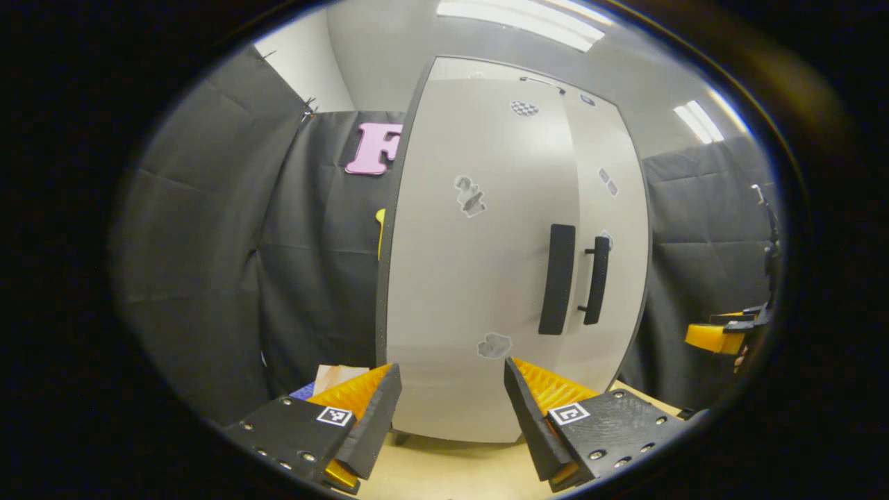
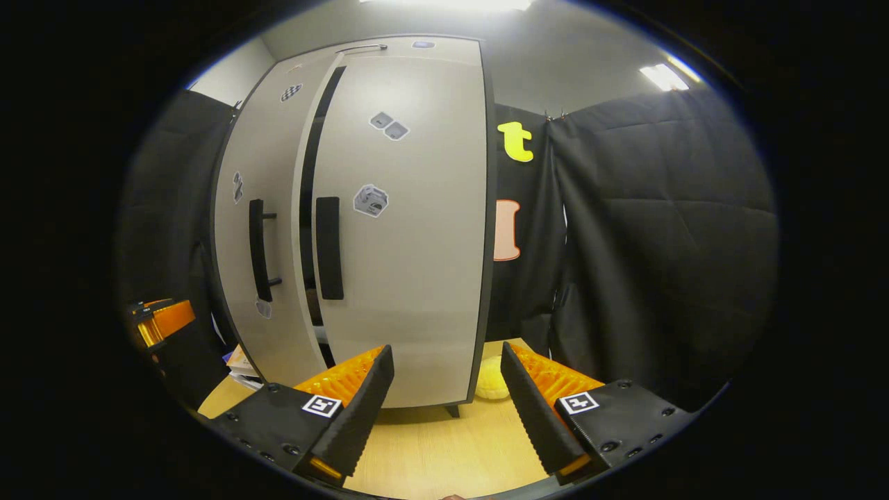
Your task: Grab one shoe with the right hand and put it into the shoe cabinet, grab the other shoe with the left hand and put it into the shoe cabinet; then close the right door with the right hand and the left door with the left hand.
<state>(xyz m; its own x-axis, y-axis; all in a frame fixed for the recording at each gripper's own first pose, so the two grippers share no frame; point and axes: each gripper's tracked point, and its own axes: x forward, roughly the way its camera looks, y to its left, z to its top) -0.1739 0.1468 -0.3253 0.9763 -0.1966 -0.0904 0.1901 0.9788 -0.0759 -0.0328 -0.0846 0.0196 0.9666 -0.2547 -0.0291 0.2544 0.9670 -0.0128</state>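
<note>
The light grey shoe cabinet (image 1: 479, 264) stands straight ahead on a wooden surface. Its left door (image 1: 472, 278) and right door (image 2: 410, 229) each carry a black vertical handle (image 1: 557, 278) (image 2: 328, 248). In the right gripper view a dark narrow gap (image 2: 305, 208) runs between the doors, and the left door (image 2: 267, 208) stands slightly ajar. My left gripper (image 1: 451, 366) is open in front of the left door's lower part, holding nothing. My right gripper (image 2: 445, 349) is open before the right door's lower edge, also holding nothing. Each gripper appears at the edge of the other's view (image 1: 722, 333) (image 2: 160, 323).
A pale yellow soft object (image 2: 492, 378) lies on the wooden surface (image 2: 430, 444) by the cabinet's right corner. Some papers or booklets (image 1: 333, 378) lie left of the cabinet's foot. Black cloth walls close in on both sides.
</note>
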